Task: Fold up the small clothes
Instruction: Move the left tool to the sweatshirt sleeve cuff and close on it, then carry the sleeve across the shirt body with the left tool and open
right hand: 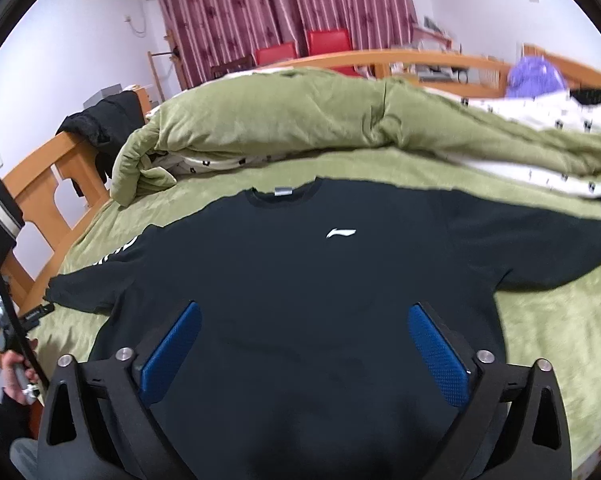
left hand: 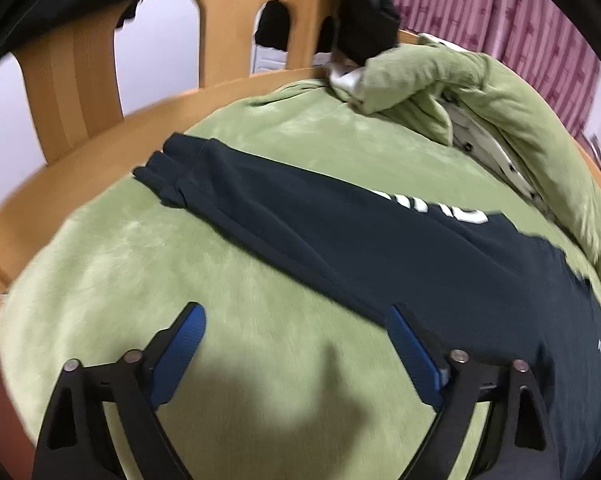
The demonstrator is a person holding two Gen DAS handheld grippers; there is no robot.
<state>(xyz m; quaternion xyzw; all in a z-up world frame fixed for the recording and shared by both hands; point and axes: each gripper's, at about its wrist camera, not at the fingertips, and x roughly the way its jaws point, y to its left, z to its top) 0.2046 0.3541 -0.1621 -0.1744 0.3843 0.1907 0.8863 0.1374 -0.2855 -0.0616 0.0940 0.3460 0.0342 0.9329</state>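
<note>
A dark navy sweatshirt [right hand: 300,280] lies spread flat, front up, on a green bedspread [right hand: 548,320], its collar toward twelve o'clock in the right wrist view and both sleeves stretched out toward nine and three. A small white logo [right hand: 341,233] sits on the chest just below the collar, and white lettering runs along the sleeve at nine o'clock.

The right gripper [right hand: 304,354] hangs over the lower body of the sweatshirt with its jaws spread wide and nothing between the blue pads [right hand: 172,354] (the cloth fills the whole gap behind them, but whether the tips touch it cannot be told). The garment's chest lies at twelve o'clock from this claw.

The left gripper [left hand: 296,350] is likewise released, empty, its jaws apart over bare bedspread. From it the lettered sleeve [left hand: 300,216] runs from about ten o'clock, where the ribbed cuff [left hand: 160,176] ends, down to three o'clock; the sleeve's lower edge passes just behind the right-hand finger [left hand: 414,354], whose tip overlaps the dark cloth in this view.

A rumpled green duvet [right hand: 284,120] is heaped at twelve o'clock beyond the collar, and a wooden bed frame [left hand: 100,132] curves around the mattress at nine to eleven o'clock. A hand [right hand: 14,376] shows at the right view's eight o'clock edge.
</note>
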